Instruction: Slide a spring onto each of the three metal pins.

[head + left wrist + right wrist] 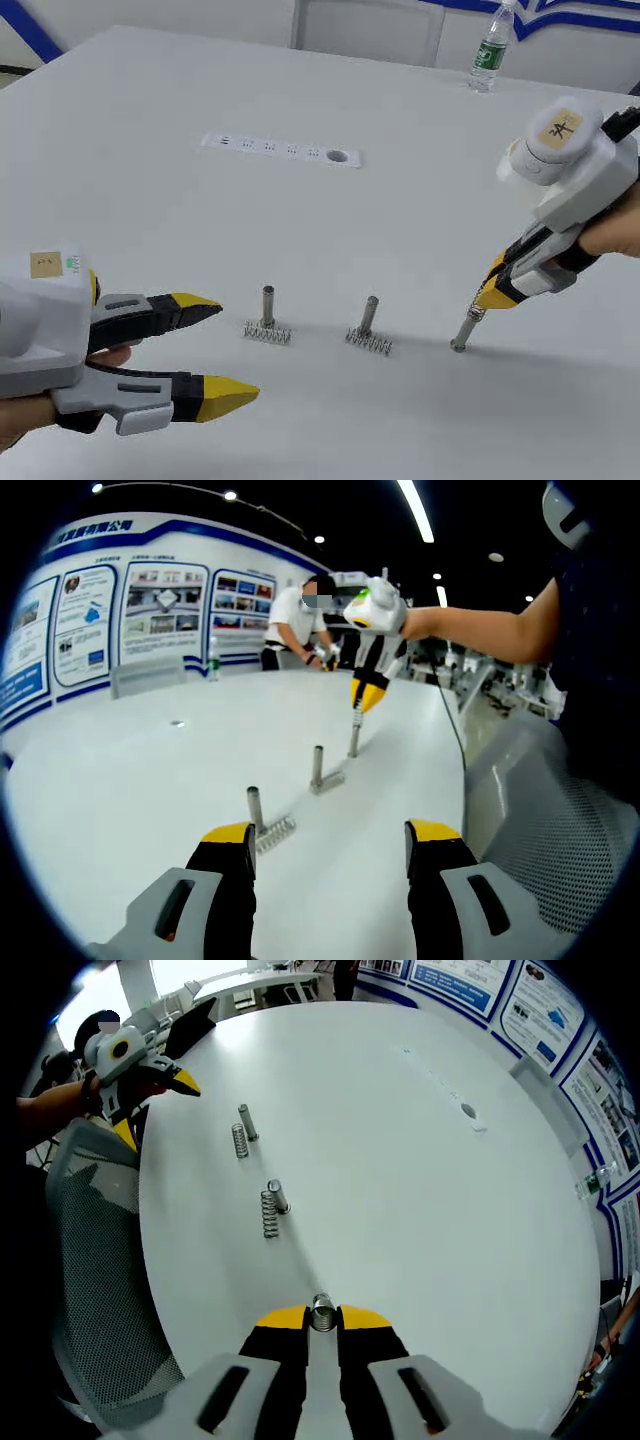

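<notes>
Pinching spring, right tool nearly closed

No readable text, wall posters blurred

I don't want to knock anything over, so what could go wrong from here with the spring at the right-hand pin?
The right gripper pinches a small coiled steel spring over the rightmost short metal pin, which looks tilted; pushing down off-axis might topple it. The spring could also pop from the fingers. The left gripper hangs open near the leftmost pin and might nudge it.
</notes>
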### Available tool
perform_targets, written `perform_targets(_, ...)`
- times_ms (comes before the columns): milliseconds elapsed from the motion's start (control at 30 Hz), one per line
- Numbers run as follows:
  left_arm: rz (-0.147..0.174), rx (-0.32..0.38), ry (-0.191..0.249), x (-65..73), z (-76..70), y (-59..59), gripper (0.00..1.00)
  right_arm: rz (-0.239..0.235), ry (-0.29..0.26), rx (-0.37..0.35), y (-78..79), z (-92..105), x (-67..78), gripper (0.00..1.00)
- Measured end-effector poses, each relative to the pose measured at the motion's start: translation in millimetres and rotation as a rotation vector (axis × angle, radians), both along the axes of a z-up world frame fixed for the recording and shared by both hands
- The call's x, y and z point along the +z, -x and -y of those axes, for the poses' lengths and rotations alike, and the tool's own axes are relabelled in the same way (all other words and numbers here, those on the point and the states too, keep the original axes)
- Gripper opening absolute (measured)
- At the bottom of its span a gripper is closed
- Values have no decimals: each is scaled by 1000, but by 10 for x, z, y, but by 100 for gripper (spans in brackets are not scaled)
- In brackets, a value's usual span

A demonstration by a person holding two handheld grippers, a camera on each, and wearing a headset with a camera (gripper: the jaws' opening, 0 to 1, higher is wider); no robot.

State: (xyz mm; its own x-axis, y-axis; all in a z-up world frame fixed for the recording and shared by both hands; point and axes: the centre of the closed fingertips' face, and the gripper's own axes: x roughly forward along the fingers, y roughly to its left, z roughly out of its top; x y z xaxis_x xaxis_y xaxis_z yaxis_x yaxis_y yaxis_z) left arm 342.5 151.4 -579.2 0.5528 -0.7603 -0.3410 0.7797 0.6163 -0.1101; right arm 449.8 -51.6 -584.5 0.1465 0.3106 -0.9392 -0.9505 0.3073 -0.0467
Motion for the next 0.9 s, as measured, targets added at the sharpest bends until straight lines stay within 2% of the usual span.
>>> perform_targets(533,-2,2,1,-11,-3,-3,61,-44,38,-18,6,-4,-300,12)
perform_targets(900,-4,3,-3,-19,-21,8,61,-70,39,-40,33,3,-472,12)
